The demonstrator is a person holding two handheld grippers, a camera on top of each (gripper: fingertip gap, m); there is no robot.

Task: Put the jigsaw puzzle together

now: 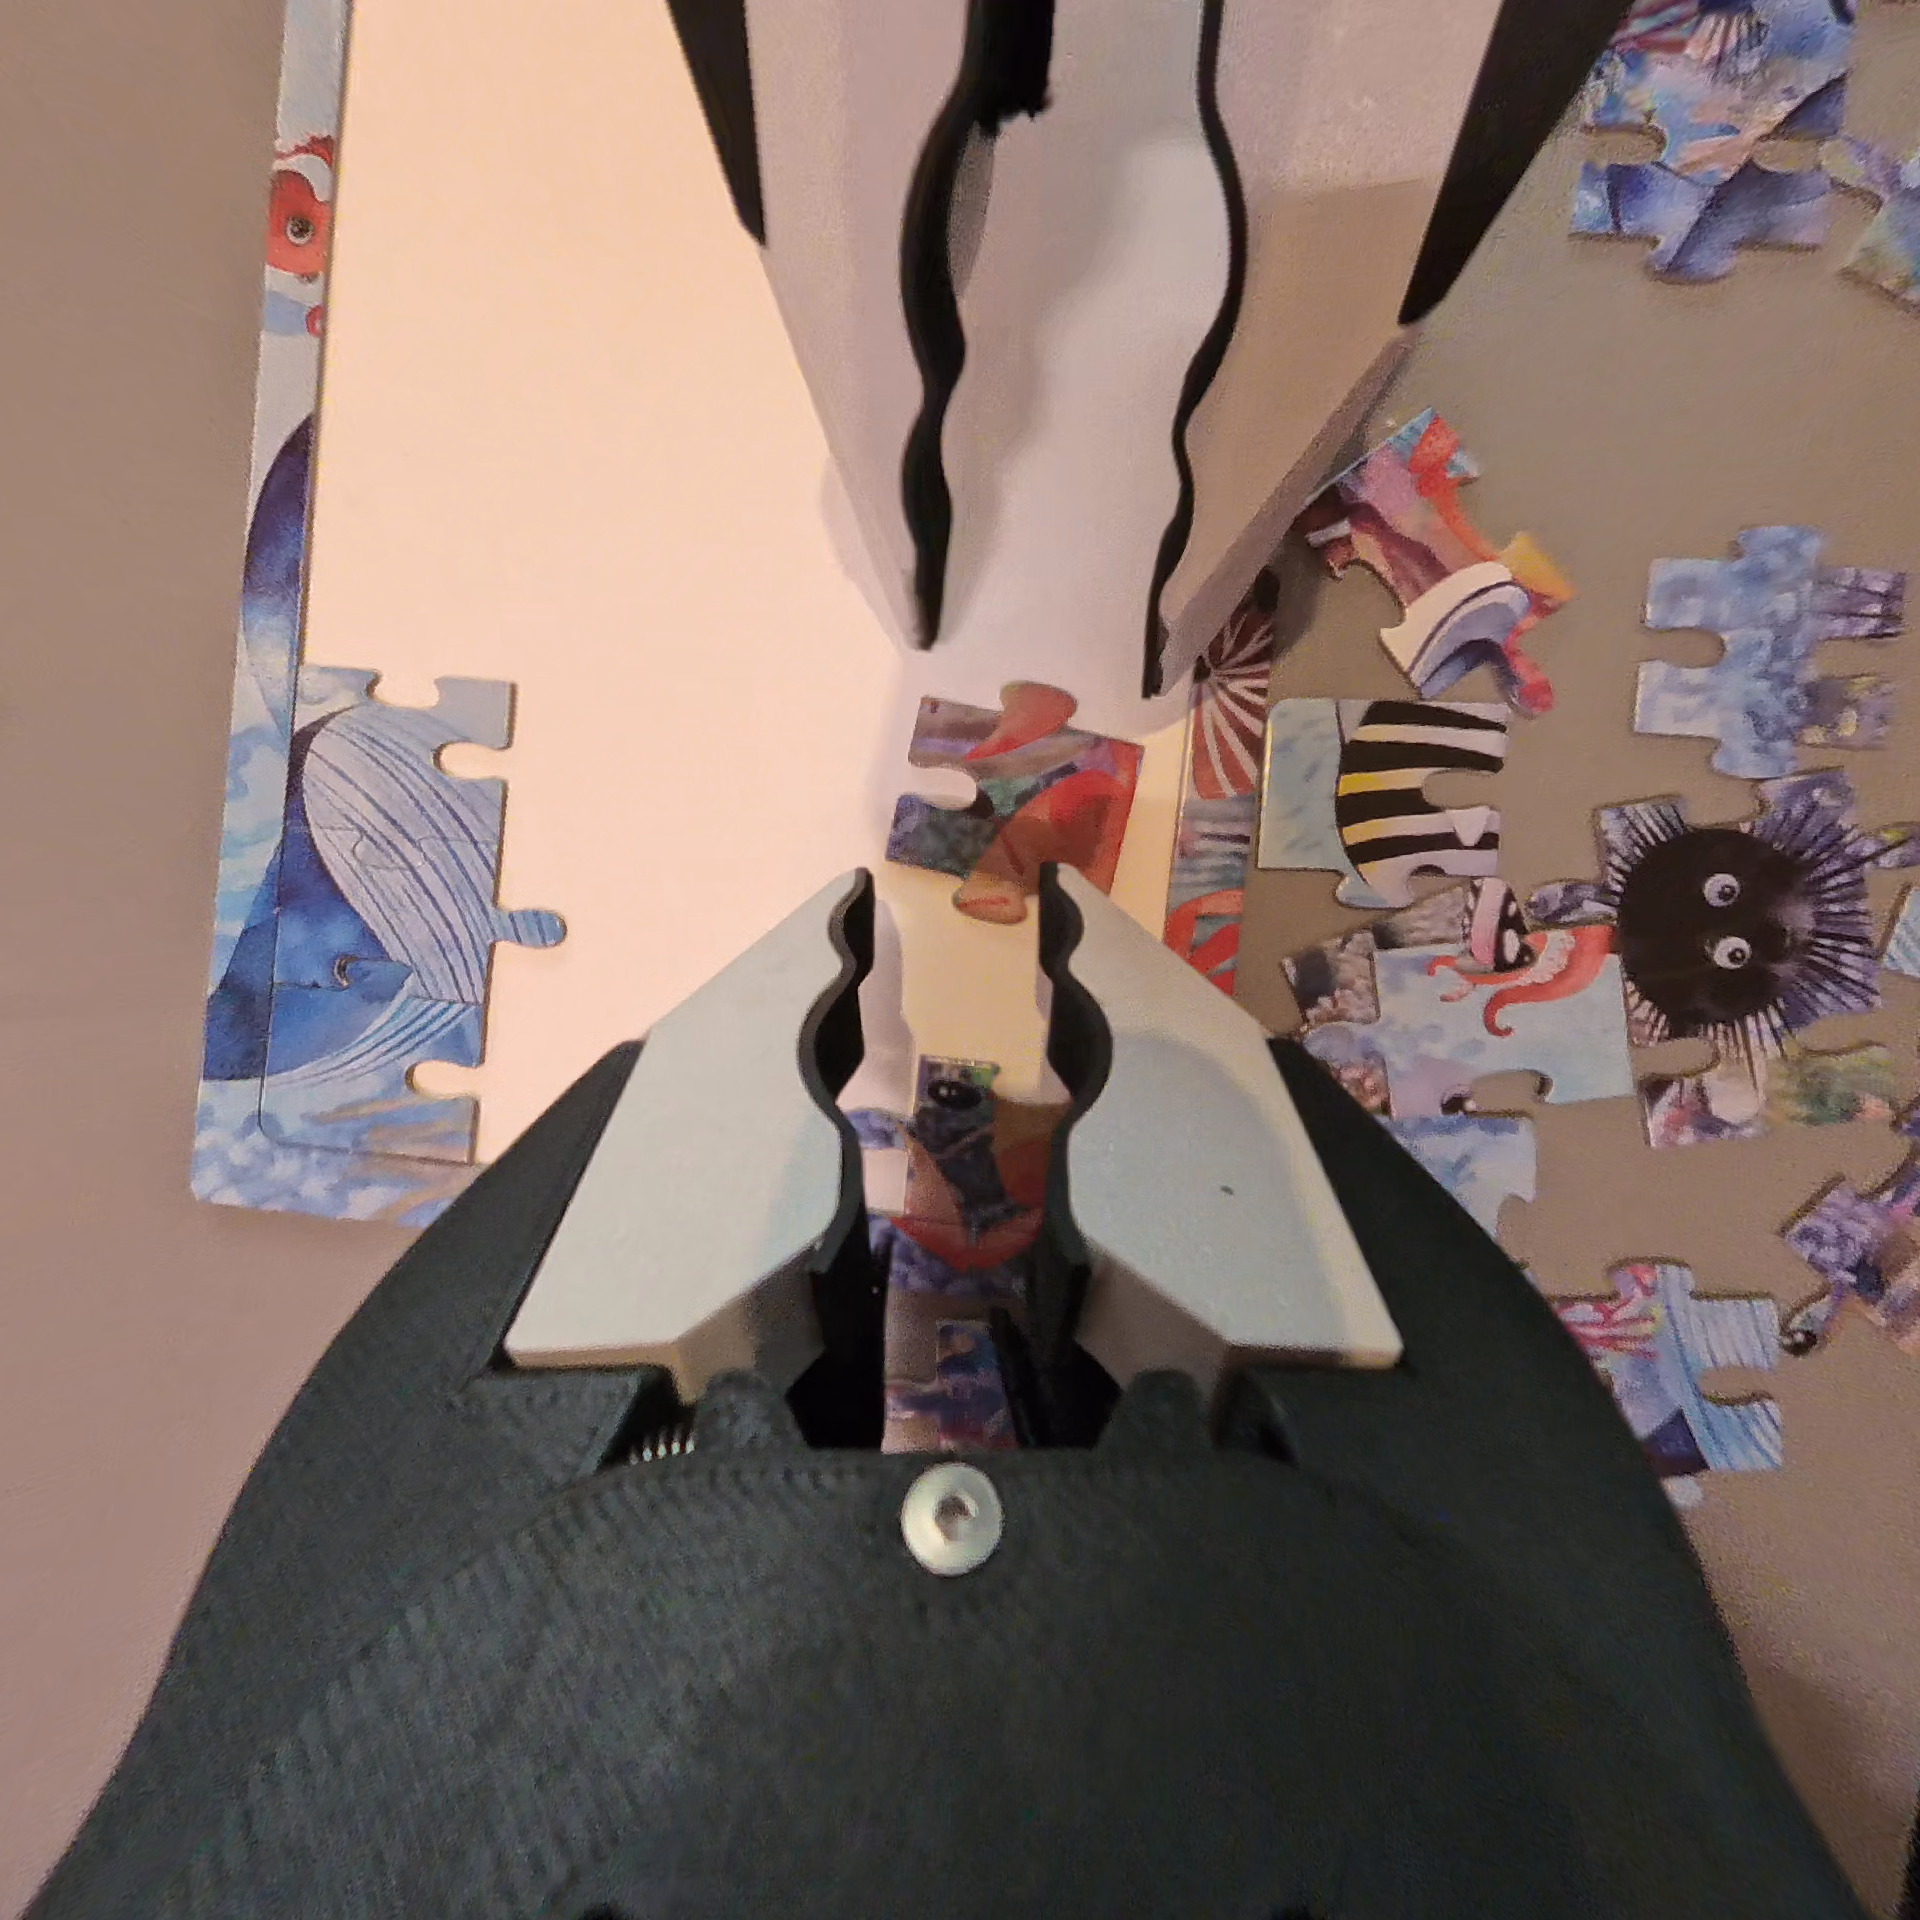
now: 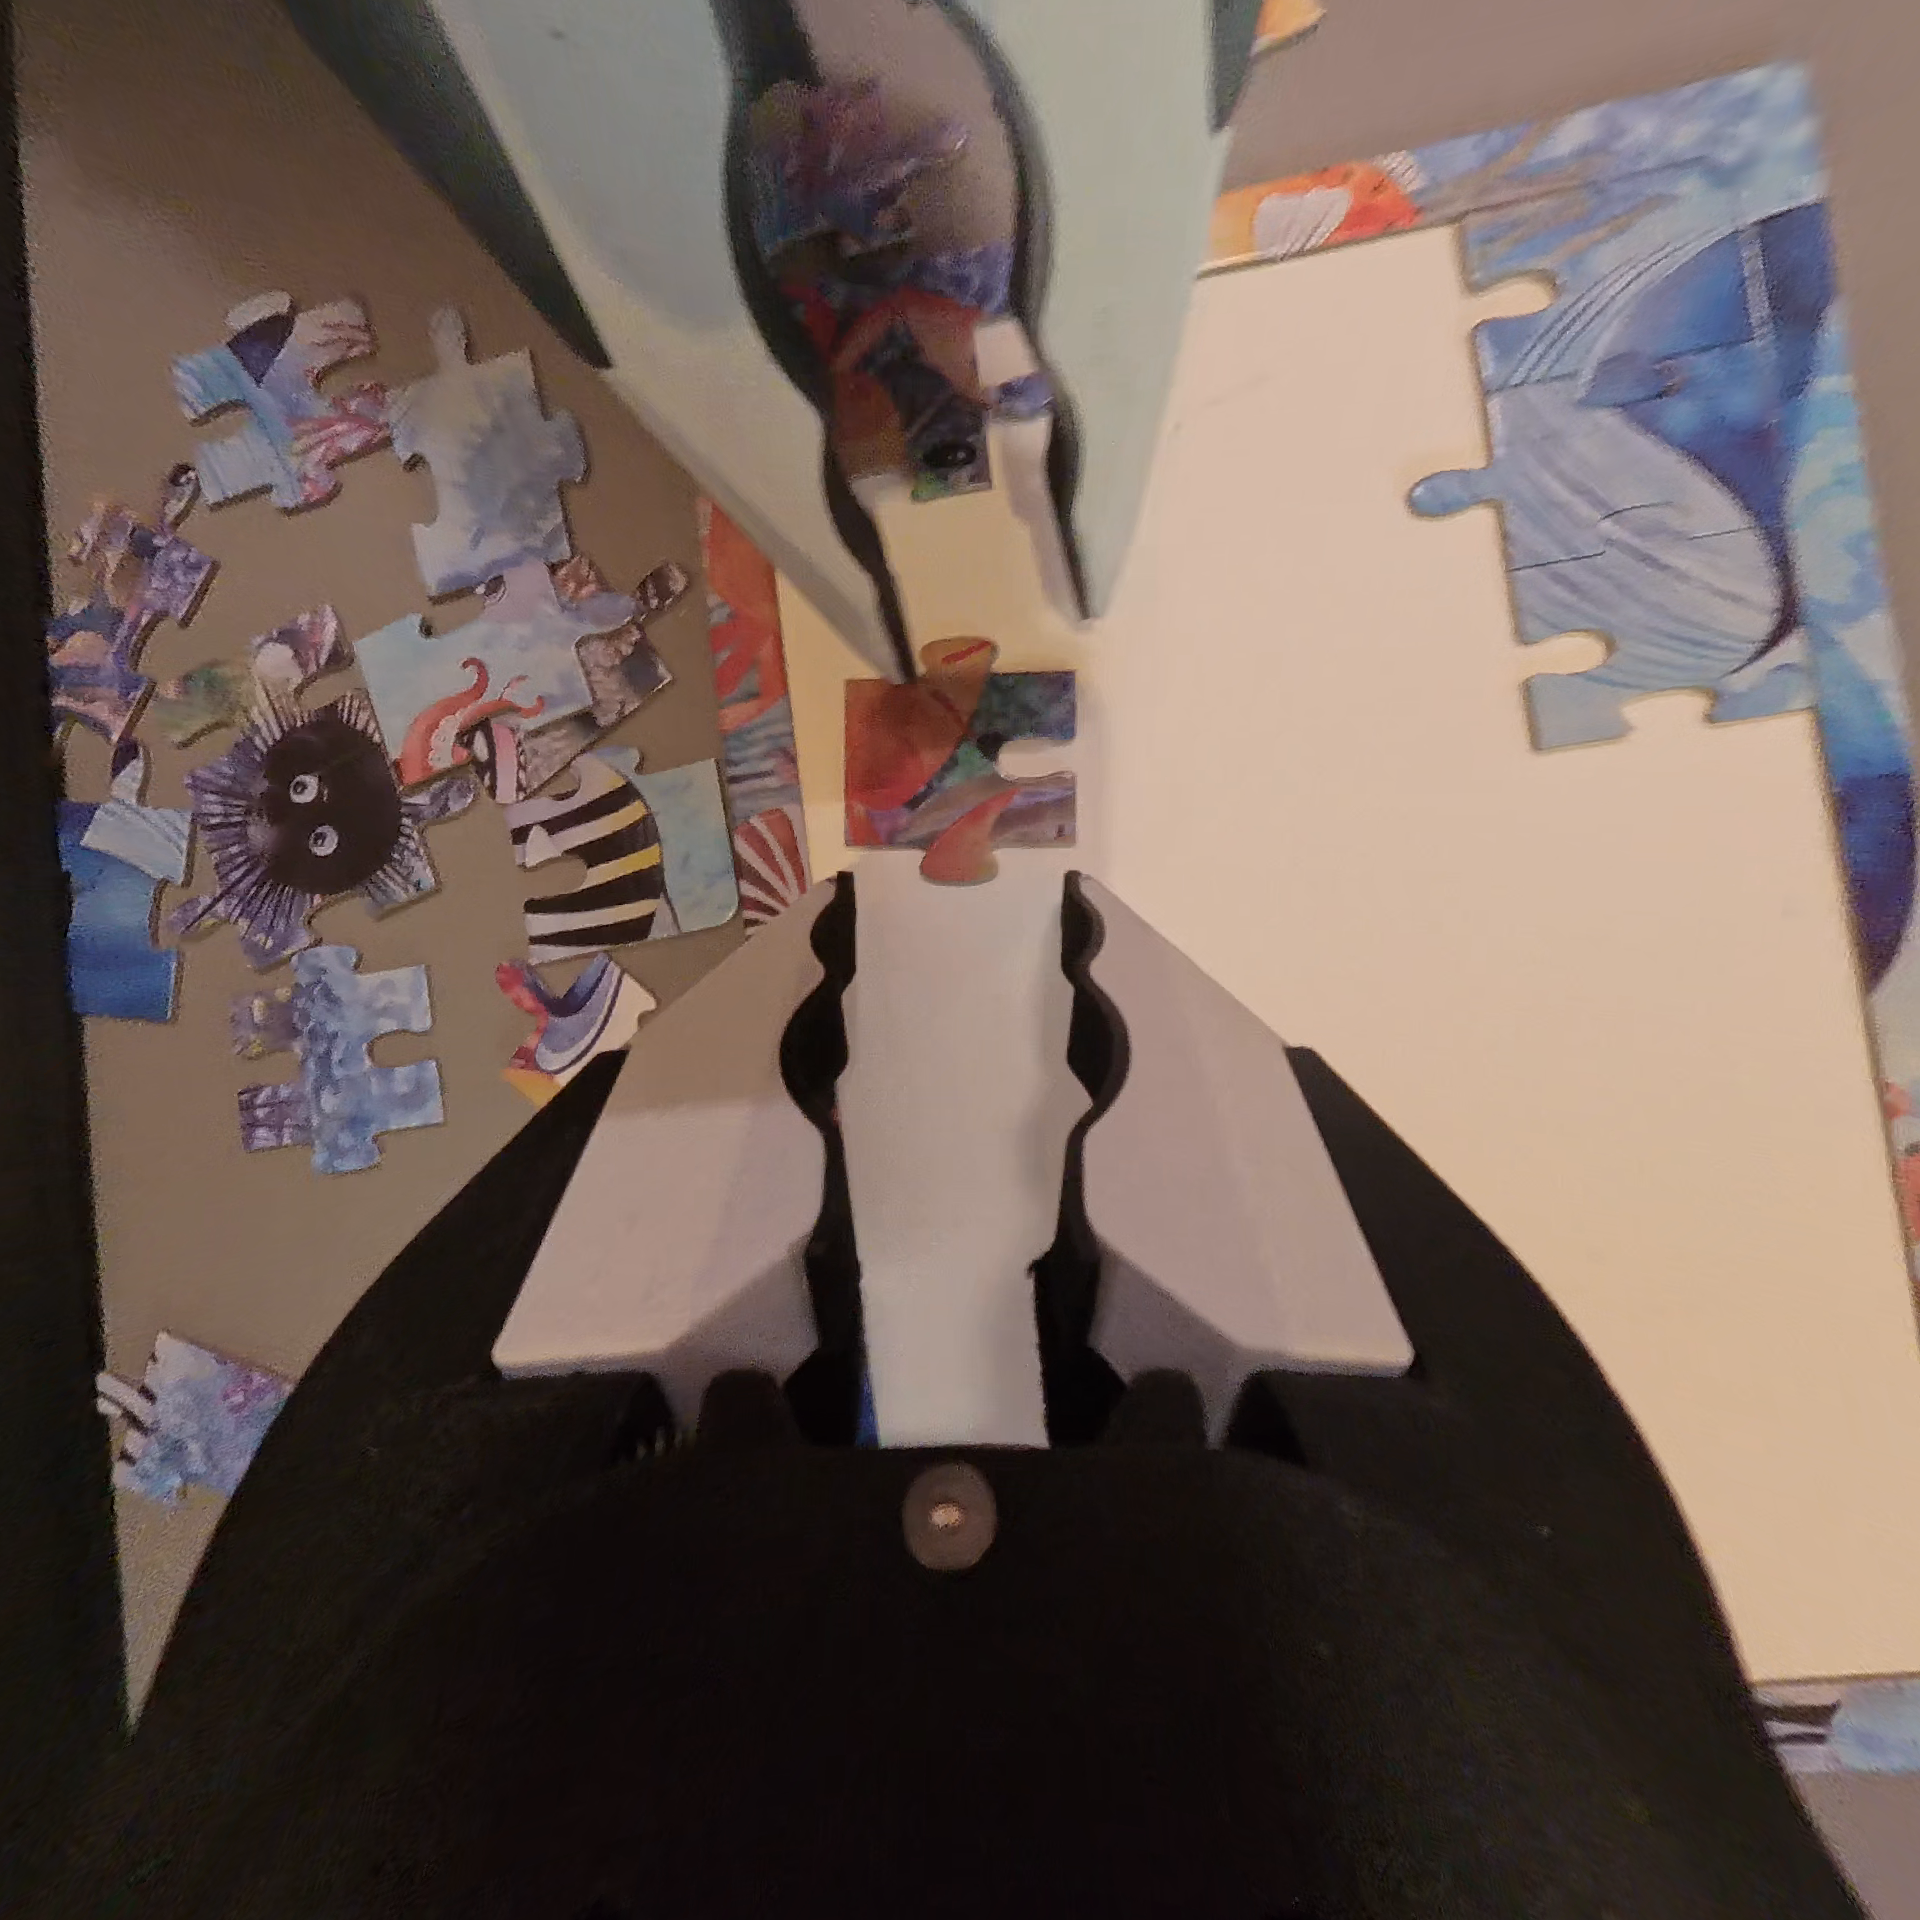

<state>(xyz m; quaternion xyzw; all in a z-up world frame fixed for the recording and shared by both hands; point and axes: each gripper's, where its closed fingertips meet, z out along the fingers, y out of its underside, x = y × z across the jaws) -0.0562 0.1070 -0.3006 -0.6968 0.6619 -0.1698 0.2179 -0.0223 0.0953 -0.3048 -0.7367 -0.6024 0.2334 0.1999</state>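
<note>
Orange piece [image 1: 1023, 805] lies flat, knobs facing left gripper [image 1: 956, 883], right gripper [image 2: 961, 888]; jaws parted, empty.

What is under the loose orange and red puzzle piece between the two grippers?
The orange and red puzzle piece lies flat on the cream puzzle tray, beside its right border, touching no other piece. Whatever lies directly beneath it is covered.

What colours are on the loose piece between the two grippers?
Mostly orange-red with blue-green patches; right wrist view shows it best.

Puzzle tray [image 1: 582, 416]: cream floor, blue printed border. Fitted whale pieces [image 1: 384, 883]: blue, striped. Loose piece [image 1: 1013, 800]: orange-red. Urchin piece [image 1: 1745, 925]: black. Fish piece [image 1: 1392, 790]: black-yellow-white stripes.
</note>
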